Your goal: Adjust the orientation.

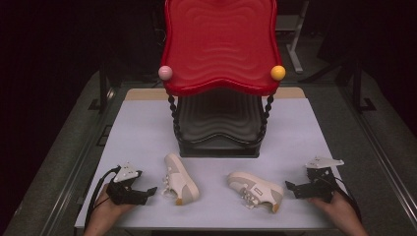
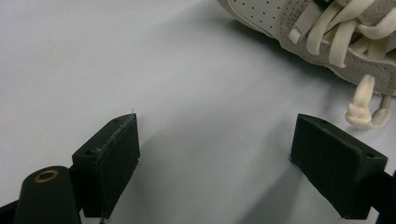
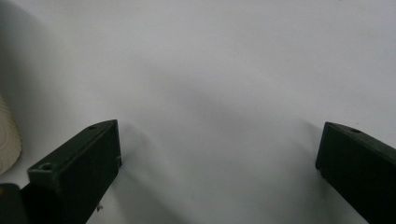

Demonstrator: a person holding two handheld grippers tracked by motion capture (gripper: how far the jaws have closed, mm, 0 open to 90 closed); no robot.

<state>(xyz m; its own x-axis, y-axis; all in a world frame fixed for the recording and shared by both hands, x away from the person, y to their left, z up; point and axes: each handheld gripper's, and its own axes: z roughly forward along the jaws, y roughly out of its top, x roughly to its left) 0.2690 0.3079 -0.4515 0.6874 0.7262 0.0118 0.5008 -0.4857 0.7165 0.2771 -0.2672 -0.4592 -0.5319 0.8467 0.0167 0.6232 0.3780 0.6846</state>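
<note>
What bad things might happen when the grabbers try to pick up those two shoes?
1. The loose knotted cream lace lies close to the open left gripper; its jaws might catch the lace instead of the left beige-and-white sneaker.
2. The right beige-and-white sneaker sits near the front edge of the pale table; a nudge from the open right gripper could push it off.

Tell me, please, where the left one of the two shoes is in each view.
High view: the left shoe lies at lower centre-left on the white table, just right of the left gripper.
Left gripper view: its laced side fills the top right corner, beyond the open jaws.
Right gripper view: I cannot tell; the pale edge at far left is unclear.
Shared landmark: the white table.
</note>
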